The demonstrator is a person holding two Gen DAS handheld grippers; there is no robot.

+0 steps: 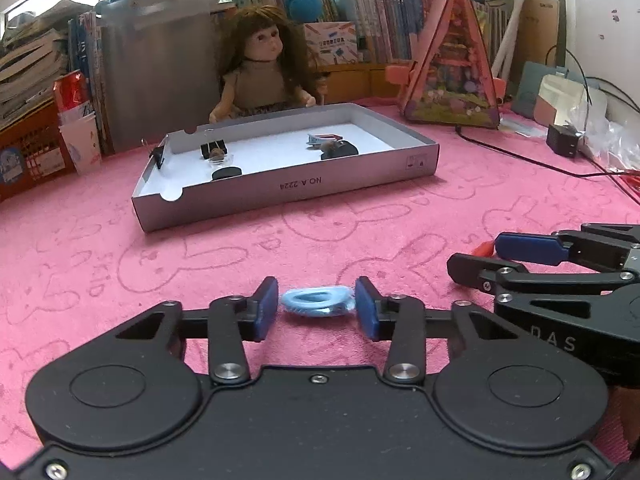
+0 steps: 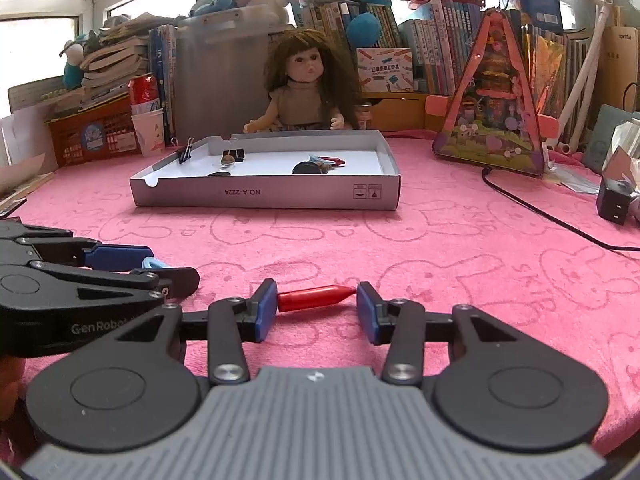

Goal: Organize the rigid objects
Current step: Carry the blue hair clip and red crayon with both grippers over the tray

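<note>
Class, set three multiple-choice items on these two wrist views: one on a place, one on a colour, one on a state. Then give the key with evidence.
1. Where does the shallow grey cardboard box tray sit?
A. on the pink bunny-print cloth, in front of the long-haired doll
B. on top of the book stacks
C. inside the orange crate

2. What colour is the pointed plastic piece between the right gripper's fingers?
A. green
B. red
C. white

3. How do the left gripper's fingers stand around the light blue plastic ring?
A. clamped flat together, nothing between
B. one on each side of the ring
C. both inside the tray

Key: 1 A, the tray lies on the cloth before the doll. 2 B, the piece at the right gripper is red. 3 B, the left gripper brackets the ring.
</note>
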